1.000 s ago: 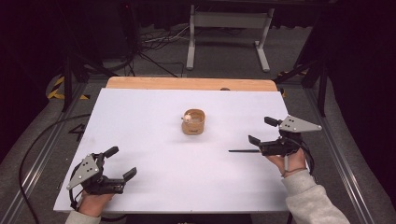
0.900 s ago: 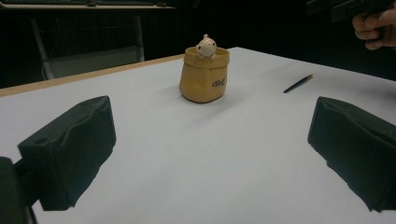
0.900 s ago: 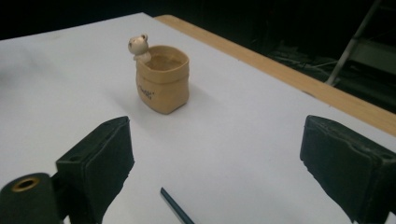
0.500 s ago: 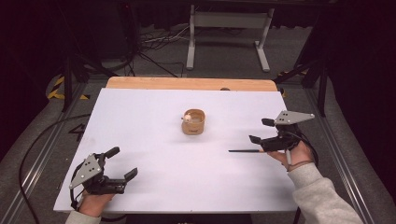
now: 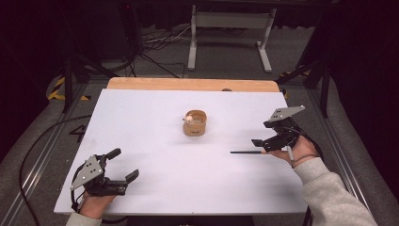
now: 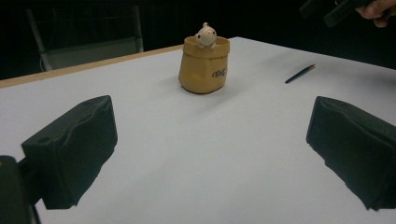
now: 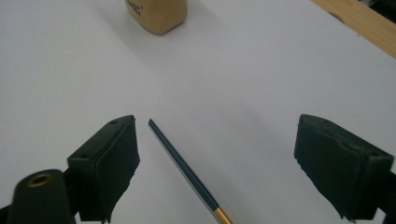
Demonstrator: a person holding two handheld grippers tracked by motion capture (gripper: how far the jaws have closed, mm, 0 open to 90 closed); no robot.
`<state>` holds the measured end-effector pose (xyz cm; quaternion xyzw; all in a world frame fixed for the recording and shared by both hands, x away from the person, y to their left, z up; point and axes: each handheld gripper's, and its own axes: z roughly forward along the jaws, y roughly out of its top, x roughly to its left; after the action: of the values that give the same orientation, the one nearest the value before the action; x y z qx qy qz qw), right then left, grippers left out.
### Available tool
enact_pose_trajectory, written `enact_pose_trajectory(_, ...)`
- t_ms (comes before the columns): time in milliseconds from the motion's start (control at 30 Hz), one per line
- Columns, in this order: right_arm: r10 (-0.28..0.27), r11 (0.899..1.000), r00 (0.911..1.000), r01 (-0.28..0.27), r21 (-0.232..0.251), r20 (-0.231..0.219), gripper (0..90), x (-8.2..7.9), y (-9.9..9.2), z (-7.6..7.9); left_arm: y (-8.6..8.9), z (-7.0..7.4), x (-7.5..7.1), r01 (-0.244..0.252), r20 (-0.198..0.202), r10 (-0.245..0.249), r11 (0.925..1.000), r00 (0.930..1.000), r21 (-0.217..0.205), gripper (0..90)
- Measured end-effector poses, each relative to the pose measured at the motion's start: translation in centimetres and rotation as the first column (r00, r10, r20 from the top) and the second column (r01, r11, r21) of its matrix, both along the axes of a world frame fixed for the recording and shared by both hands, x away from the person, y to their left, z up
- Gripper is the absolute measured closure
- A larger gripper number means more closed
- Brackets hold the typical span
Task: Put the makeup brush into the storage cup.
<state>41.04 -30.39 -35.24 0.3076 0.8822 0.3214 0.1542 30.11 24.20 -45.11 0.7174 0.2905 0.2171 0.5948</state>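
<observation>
A table with a white top carries the things; a strip of bare wood shows along its far edge. Near the middle stands a small tan pot with a little pale figure peeking over its rim. To the right of it, well apart, a thin dark brush lies flat on the white surface.

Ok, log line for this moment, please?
right tool: open over brush, not gripping | left tool: open, empty | pot: upright mid-table
</observation>
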Motion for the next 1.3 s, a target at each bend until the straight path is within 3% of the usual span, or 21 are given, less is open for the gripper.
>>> enact_pose_trajectory(267,0.017,0.997,0.9979,-0.022,-0.077,-0.062,12.8,1.2,0.6,-0.6,0.0,0.0,0.0,0.001,-0.002,-0.001,1.0,1.0,-0.001,2.6)
enact_pose_trajectory(500,0.026,0.989,0.991,-0.045,-0.141,-0.132,13.7,2.1,1.2,-1.3,0.0,0.0,0.0,0.001,-0.002,-0.001,1.0,1.0,0.005,2.5)
enact_pose_trajectory(733,0.031,0.983,0.9819,-0.064,-0.174,-0.187,13.3,2.8,1.4,-2.4,0.0,0.0,0.0,0.001,-0.002,-0.001,1.0,1.0,0.008,2.5)
enact_pose_trajectory(1000,0.048,0.975,0.9743,-0.094,-0.203,-0.22,16.5,3.2,1.2,-3.1,0.1,0.0,0.1,-0.004,-0.002,0.004,0.9999,1.0,0.01,2.1)
enact_pose_trajectory(1300,0.084,0.956,0.9606,-0.153,-0.252,-0.265,23.7,3.5,0.8,-3.9,0.0,-0.1,0.0,-0.006,-0.006,0.006,0.9999,1.0,0.013,2.0)
